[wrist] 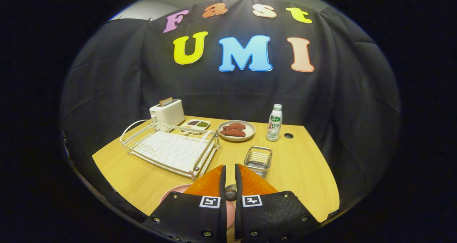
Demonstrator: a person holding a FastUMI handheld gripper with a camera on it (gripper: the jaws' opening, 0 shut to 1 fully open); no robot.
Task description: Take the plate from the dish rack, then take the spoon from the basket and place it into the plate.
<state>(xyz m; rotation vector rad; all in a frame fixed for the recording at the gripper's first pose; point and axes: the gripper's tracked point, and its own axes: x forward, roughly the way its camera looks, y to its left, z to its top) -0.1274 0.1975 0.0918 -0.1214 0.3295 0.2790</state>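
Apparently the spoon was already in hand: the claw had its two fingers drawn nearly together, and a small rounded metal piece sat pinched in the narrow gap between them, most likely the spoon's handle, though too little of it showed to be sure. The claw hung over the near edge of the worktop, and directly beneath the fingers lay a pink plate, out of the dish rack and flat on the wood. That placement made sense, since a plate lying flat and close gave an easy target for dropping the spoon.

The white wire dish rack stood to the left, just beyond the fingers, with no plate left standing in it. A little right of the fingers and just ahead of them was the small clear basket, nothing visible inside it. Farther back sat a toaster with a slice poking out, a small divided dish beside it, a beige plate carrying reddish-brown food, and a bottle upright at the far right.

By my reading the task was close to its end: the claw needed to lower over the pink plate and let go. The risk was the spoon landing on the rim and sliding off.
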